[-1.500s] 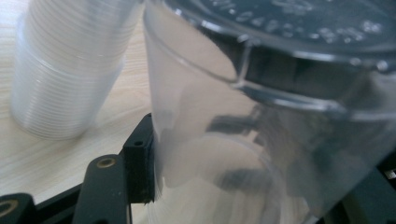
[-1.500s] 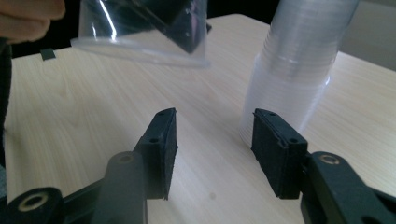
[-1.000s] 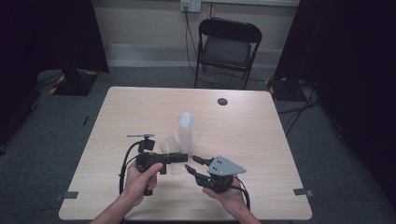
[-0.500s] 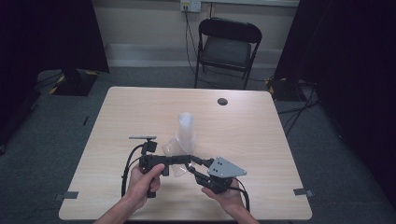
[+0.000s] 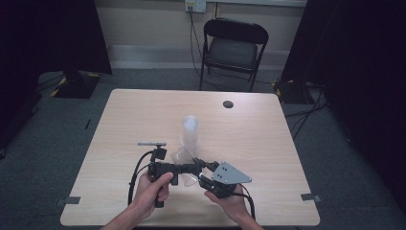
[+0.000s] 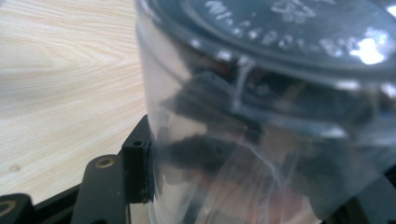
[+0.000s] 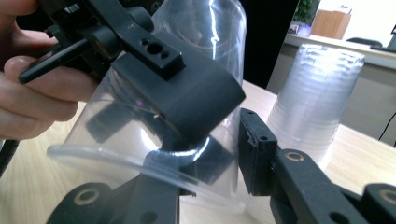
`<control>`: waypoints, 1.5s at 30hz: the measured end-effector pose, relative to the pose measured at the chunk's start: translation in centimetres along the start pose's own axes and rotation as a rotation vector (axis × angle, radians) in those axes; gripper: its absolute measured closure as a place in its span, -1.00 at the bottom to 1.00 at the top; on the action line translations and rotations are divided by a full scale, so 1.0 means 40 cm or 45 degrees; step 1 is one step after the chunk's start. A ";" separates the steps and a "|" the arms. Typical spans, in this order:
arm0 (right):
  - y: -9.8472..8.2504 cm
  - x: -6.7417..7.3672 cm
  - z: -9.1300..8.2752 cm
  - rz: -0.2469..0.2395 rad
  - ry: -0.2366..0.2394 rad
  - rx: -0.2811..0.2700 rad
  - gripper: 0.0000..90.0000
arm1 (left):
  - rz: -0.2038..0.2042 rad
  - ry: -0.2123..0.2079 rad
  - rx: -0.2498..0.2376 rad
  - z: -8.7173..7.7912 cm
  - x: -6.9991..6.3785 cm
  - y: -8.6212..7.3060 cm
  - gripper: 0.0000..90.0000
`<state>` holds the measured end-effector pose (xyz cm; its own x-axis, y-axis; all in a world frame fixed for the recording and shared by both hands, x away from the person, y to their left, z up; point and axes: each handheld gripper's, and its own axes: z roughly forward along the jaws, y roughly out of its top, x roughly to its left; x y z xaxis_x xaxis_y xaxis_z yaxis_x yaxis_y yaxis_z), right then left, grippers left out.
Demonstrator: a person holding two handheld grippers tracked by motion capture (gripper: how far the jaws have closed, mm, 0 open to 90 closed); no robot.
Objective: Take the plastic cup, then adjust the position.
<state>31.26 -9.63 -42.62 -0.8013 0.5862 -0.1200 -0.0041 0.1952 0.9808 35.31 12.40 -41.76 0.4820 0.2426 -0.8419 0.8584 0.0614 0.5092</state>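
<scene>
While both hands worked near the bench's (image 5: 143, 115) near edge, the left gripper (image 5: 191, 168) had its fingers (image 6: 137, 172) clenched on a clear plastic cup (image 7: 187, 93), held on its side just above the wood. The right gripper (image 5: 203, 170), whose fingers (image 7: 257, 154) had just been closing, had one finger inside the cup's rim and one outside, not yet pressing. Just beyond stood a stack of clear cups (image 5: 190, 134), and farther off a small dark disc (image 5: 228, 104).

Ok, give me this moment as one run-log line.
left gripper: shut on clear cup | right gripper: jaws just closing around cup rim, one inside, one outside | cup stack: upright behind on table
</scene>
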 end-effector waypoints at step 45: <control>-0.002 -0.103 -0.076 0.166 -0.238 0.114 0.95 | 0.491 0.274 -0.022 -0.014 -0.008 -0.003 -0.46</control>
<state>32.77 -14.45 -41.73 -0.6670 0.7446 -0.0275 0.1520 0.1721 0.9733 34.94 12.84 -41.46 0.7174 0.4472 -0.5341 0.6189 -0.0572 0.7834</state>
